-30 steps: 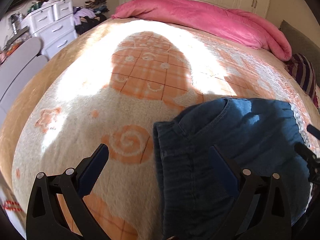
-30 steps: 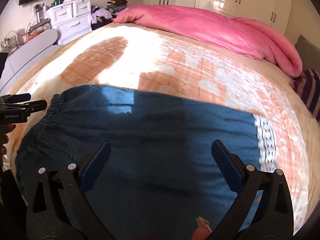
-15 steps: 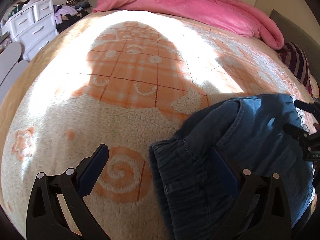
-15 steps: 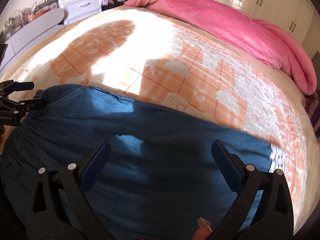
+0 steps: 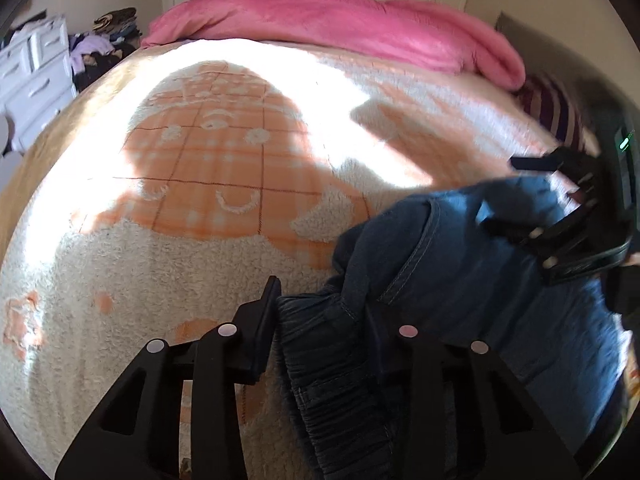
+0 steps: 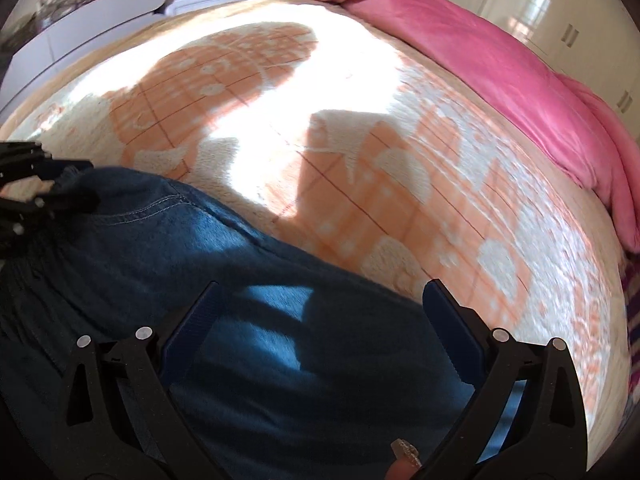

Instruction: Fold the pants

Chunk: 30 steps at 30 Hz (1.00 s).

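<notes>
Dark blue denim pants (image 5: 460,280) lie on the near right part of the bed, elastic waistband toward me. My left gripper (image 5: 324,304) has its jaws closing on the gathered waistband; the left finger (image 5: 268,320) touches its edge and cloth covers the right one. The right gripper (image 6: 322,286) hangs open just above the pants (image 6: 200,260), nothing between its blue pads (image 6: 188,328). It also shows blurred in the left wrist view, as the right gripper (image 5: 560,216) over the far side of the pants. In the right wrist view, the left gripper (image 6: 28,184) sits at the waistband.
The bed carries a cream and orange fleece blanket (image 5: 200,160) with bright sunlight across it. A pink duvet (image 5: 340,28) is heaped along the far edge. A striped cushion (image 5: 552,108) lies at the right. White drawers (image 5: 28,76) and piled clothes stand beyond the left side.
The left jaws went from wide open to close together around the waistband, which has bunched up. The right gripper has swung along the pants and looms larger in the left wrist view.
</notes>
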Motion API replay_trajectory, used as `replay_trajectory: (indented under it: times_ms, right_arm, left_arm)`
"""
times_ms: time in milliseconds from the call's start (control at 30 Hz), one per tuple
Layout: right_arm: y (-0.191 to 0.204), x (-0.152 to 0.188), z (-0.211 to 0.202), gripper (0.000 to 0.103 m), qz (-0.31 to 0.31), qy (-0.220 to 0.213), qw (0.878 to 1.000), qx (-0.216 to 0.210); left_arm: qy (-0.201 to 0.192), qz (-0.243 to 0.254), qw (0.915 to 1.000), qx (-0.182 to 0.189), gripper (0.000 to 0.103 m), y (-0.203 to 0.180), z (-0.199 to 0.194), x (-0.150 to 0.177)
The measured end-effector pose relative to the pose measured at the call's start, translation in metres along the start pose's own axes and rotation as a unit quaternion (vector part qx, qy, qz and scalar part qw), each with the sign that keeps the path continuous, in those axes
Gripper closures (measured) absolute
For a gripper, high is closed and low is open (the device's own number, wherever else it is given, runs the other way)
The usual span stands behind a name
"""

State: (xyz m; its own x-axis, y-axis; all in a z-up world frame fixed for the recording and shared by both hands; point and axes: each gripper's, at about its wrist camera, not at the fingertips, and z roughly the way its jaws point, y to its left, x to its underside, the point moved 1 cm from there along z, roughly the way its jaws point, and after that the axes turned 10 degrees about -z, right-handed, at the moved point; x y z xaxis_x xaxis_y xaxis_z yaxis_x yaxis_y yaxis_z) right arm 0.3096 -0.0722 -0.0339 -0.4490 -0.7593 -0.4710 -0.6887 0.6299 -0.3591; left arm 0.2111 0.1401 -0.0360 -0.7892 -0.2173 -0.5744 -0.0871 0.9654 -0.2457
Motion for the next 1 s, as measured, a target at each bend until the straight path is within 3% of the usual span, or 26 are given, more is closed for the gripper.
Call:
replay_trajectory:
  times_ms: [200,333,367,400,433,533,733,1000]
  right_arm:
    - [0.01,-0.01,0.008,0.009,-0.052,-0.005,0.999,0.001]
    - [0.015,-0.01,0.005,0.064,-0.05,-0.022,0.998,-0.04]
    - [0.016,-0.009,0.003,0.071,-0.045,-0.025,0.997,-0.051]
    - [0.018,-0.006,-0.001,0.085,-0.039,-0.034,0.997,-0.065]
    - [0.019,-0.003,-0.005,0.09,-0.035,-0.042,0.996,-0.07]
    - [0.019,0.005,-0.021,0.095,-0.016,-0.07,0.994,-0.078]
    - [0.02,0.027,-0.065,0.096,0.03,-0.125,0.987,-0.095]
    - [0.041,0.065,-0.12,0.097,0.061,-0.167,0.977,-0.116]
  left_arm:
    - [-0.037,-0.004,0.9991,0.02,0.067,-0.003,-0.028,0.001]
    - [-0.049,0.001,0.9985,0.025,0.067,-0.008,-0.039,0.003]
    - [-0.051,0.005,0.9985,0.02,0.067,-0.009,-0.039,0.003]
    - [-0.052,0.007,0.9984,0.017,0.067,-0.009,-0.039,0.004]
    - [-0.054,0.008,0.9984,0.015,0.067,-0.01,-0.04,0.004]
    - [-0.059,0.008,0.9982,0.01,0.067,-0.008,-0.044,0.006]
    - [-0.074,0.008,0.9972,0.008,0.067,-0.01,-0.058,0.013]
    - [-0.107,0.044,0.9932,-0.016,0.065,-0.027,-0.088,0.031]
